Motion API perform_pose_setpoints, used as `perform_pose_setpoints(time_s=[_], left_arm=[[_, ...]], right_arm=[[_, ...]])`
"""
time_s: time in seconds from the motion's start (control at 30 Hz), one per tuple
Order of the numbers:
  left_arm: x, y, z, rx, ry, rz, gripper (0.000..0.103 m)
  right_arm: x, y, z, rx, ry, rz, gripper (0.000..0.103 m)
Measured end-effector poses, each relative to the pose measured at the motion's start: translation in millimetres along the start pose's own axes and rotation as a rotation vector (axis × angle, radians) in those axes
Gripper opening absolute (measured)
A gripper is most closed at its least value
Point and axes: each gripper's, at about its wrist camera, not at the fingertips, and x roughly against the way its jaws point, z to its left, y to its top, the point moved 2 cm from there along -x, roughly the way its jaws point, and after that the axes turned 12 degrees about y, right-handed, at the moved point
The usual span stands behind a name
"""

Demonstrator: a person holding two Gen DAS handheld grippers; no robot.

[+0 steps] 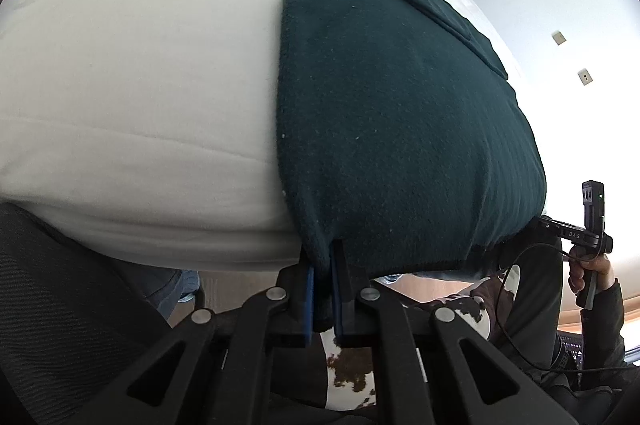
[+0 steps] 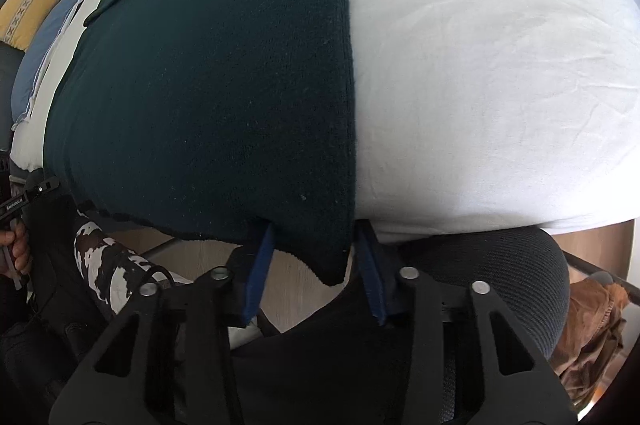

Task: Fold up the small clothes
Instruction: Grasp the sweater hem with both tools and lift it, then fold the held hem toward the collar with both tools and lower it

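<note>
A dark green knitted garment (image 1: 400,113) lies spread over a white bed (image 1: 132,73), its hem hanging over the near edge. My left gripper (image 1: 322,257) is shut on the garment's near left hem corner. In the right wrist view the garment (image 2: 208,97) fills the left half. My right gripper (image 2: 316,245) is open, its blue pads either side of the hanging near right corner, not pinching it. The right gripper's handle (image 1: 592,221) shows at the right of the left wrist view.
Light and blue clothes (image 2: 60,37) lie at the far left of the bed, with purple and yellow cushions (image 2: 28,9) beyond. A black mesh chair (image 2: 500,265) and a brown garment (image 2: 592,329) sit below the bed edge at right.
</note>
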Motion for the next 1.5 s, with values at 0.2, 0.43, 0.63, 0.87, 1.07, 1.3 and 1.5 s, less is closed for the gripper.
perform_pose_setpoints(time_s=[0.2,0.43,0.63,0.87,1.07,1.3,1.5], left_arm=[[9,-1,-2,-0.021,-0.021,-0.006,0.007],[44,3,4,0.068,-0.213,-0.077,0.006],[72,16,-1,0.138,-0.400,-0.144,0.006],[75,26,1,0.264,-0.540,-0.184,0.006],[77,54,13,0.376,-0.607,-0.223,0.006],[77,117,20,0.476,-0.680,-0.295,0.006],[59,181,26,0.505,-0.661,-0.316,0.006]], right_arm=[[20,-16,-10,-0.058,0.132,-0.088,0.007],[81,-23,-8,-0.059,0.419,-0.314,0.006],[119,-7,2,-0.043,0.551,-0.470,0.006],[111,17,9,-0.094,0.599,-0.517,0.006],[117,57,8,-0.168,0.676,-0.606,0.006],[127,132,-6,-0.252,0.745,-0.693,0.006],[119,205,-15,-0.292,0.738,-0.726,0.006]])
